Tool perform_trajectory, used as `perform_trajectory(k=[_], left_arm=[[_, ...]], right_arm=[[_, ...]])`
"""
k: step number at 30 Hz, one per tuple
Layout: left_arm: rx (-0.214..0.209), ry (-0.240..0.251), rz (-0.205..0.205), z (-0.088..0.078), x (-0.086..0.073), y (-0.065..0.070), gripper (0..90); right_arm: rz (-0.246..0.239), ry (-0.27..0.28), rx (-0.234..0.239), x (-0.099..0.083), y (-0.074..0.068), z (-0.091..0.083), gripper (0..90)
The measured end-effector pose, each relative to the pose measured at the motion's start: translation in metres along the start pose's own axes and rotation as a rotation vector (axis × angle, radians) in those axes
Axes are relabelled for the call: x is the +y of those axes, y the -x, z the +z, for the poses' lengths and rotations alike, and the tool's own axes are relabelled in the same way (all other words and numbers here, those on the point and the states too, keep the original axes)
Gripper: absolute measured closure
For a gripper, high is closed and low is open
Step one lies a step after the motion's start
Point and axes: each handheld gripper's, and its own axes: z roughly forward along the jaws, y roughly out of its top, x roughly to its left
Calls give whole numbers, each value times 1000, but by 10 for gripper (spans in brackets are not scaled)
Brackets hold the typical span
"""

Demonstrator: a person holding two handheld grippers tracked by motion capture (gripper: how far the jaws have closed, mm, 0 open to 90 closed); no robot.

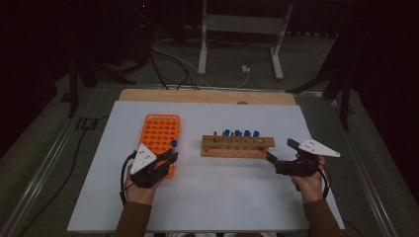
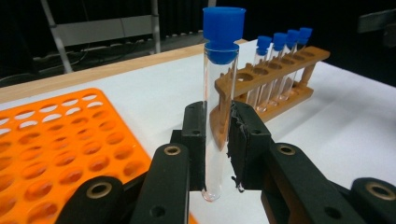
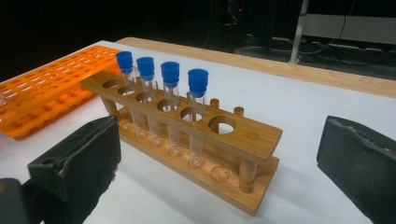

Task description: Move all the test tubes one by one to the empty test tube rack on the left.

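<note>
A clear test tube (image 2: 215, 112) with a blue cap (image 1: 174, 143) stands upright between the jaws of my left gripper (image 2: 218, 140), which is shut on it. It hangs at the right front edge of the orange rack (image 1: 159, 132), seen also in the left gripper view (image 2: 60, 144). The wooden rack (image 1: 237, 146) holds several blue-capped tubes (image 3: 197, 88). An end hole (image 3: 222, 125) nearest my right gripper is vacant. That gripper (image 3: 224, 158) stands open just right of the wooden rack (image 3: 187, 126), nothing between its jaws; from above it (image 1: 281, 150) sits at the rack's right end.
A white sheet (image 1: 207, 187) covers the table, with a bare wooden strip (image 1: 207, 96) along the far edge. Beyond it are a white metal stand (image 1: 239, 29) and cables on the floor. The orange rack (image 3: 51, 88) lies left of the wooden one.
</note>
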Motion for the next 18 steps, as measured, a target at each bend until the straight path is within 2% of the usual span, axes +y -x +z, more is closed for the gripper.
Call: perform_trajectory(k=[12,18], left_arm=[[37,-9,-26,-11,-10,-9,784],[46,-23,-38,-10,-16,-12,784]], right_arm=[[1,4,2,0,0,-1,0],[-2,2,4,-1,0,0,0]])
